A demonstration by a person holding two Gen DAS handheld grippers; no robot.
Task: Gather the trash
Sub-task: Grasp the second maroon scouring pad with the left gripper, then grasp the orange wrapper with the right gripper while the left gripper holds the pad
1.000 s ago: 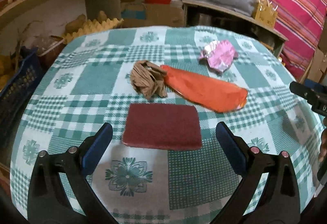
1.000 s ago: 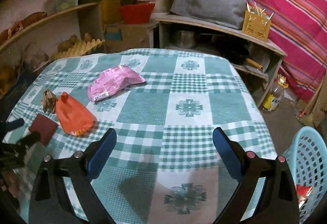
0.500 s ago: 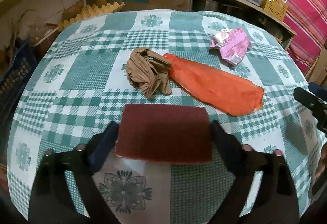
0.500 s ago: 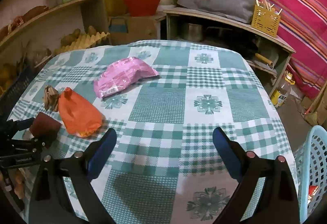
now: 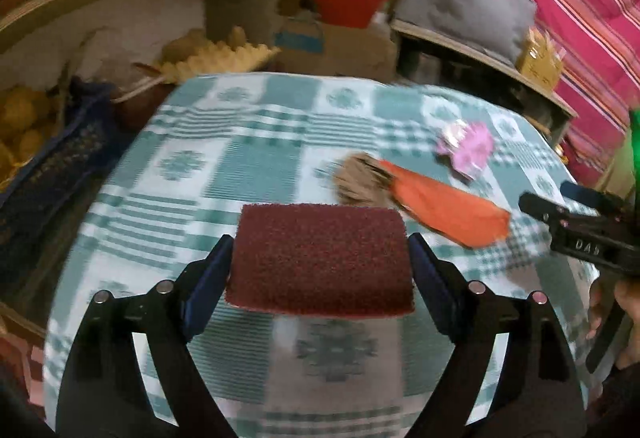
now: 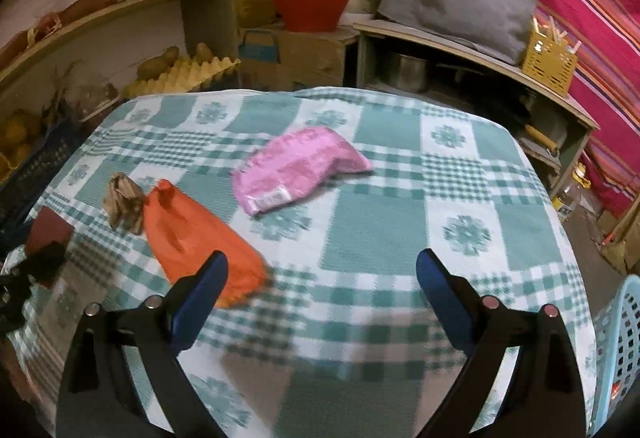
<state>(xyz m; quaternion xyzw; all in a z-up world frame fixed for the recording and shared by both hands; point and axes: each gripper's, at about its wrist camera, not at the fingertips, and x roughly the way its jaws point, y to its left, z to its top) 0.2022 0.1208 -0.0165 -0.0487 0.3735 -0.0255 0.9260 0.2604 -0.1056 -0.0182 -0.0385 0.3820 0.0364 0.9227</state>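
The left gripper [image 5: 320, 262] is closed on the dark red scouring pad [image 5: 320, 258], held at the frame's center above the checkered counter [image 5: 240, 166]. The right gripper [image 6: 322, 278] stands wide and holds nothing, at the bottom of its frame. Beyond it lie an orange bag [image 6: 192, 234], a brown paper wad [image 6: 122, 202] touching it, and a pink wrapper [image 6: 296, 166]; a blue basket [image 6: 620, 350] is at lower right.

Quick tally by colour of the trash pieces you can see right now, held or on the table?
Maroon: 1, the scouring pad held in the left gripper
Orange: 1, the orange bag
Brown: 1, the crumpled brown paper
Pink: 1, the pink wrapper
Total: 4
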